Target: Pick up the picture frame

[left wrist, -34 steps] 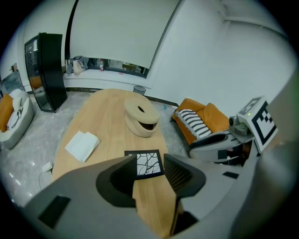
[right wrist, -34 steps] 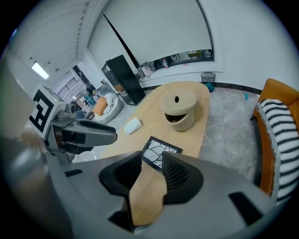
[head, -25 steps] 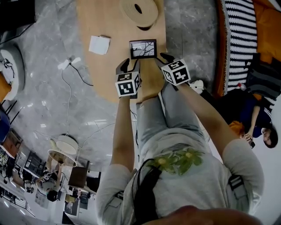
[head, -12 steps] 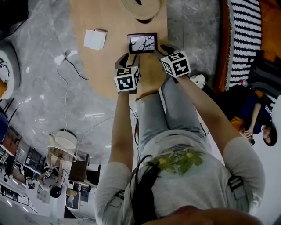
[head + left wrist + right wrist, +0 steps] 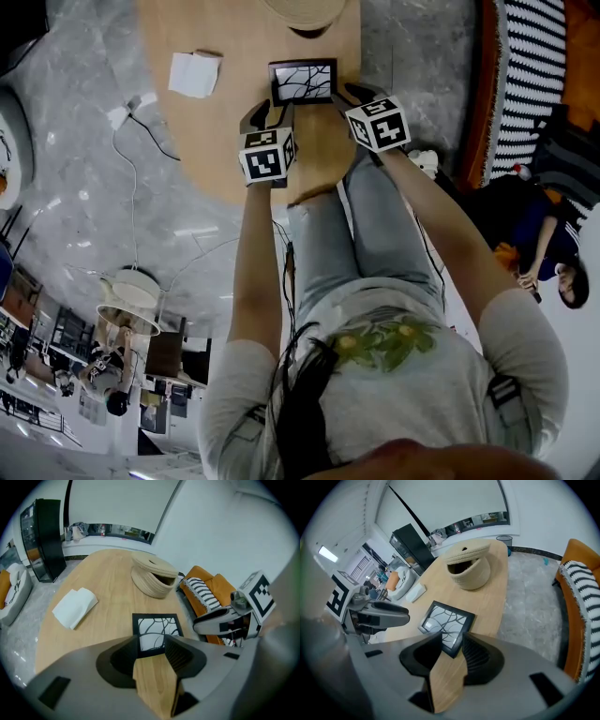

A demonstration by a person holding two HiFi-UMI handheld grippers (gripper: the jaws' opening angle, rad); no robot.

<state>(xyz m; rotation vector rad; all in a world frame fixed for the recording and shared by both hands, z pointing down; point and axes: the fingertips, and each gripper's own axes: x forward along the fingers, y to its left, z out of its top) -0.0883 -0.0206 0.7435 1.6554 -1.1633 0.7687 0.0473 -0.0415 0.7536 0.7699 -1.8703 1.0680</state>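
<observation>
Plainly, left gripper (image 5: 151, 644) jaws apart, right gripper (image 5: 452, 644) likewise, picture frame (image 5: 302, 82) at their tips, perhaps touching.

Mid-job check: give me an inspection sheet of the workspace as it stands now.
Surface: light wooden table, rounded edge.
Job's things: black picture frame with branch-pattern print lies on the table, ungrasped.
Clutter: white folded napkin; woven beige basket.
Grippers: left gripper and right gripper open, jaws at the frame's near edge.
Cables: white cable with plug block on the floor.
Surroundings: grey marble floor, orange sofa, seated person.
</observation>
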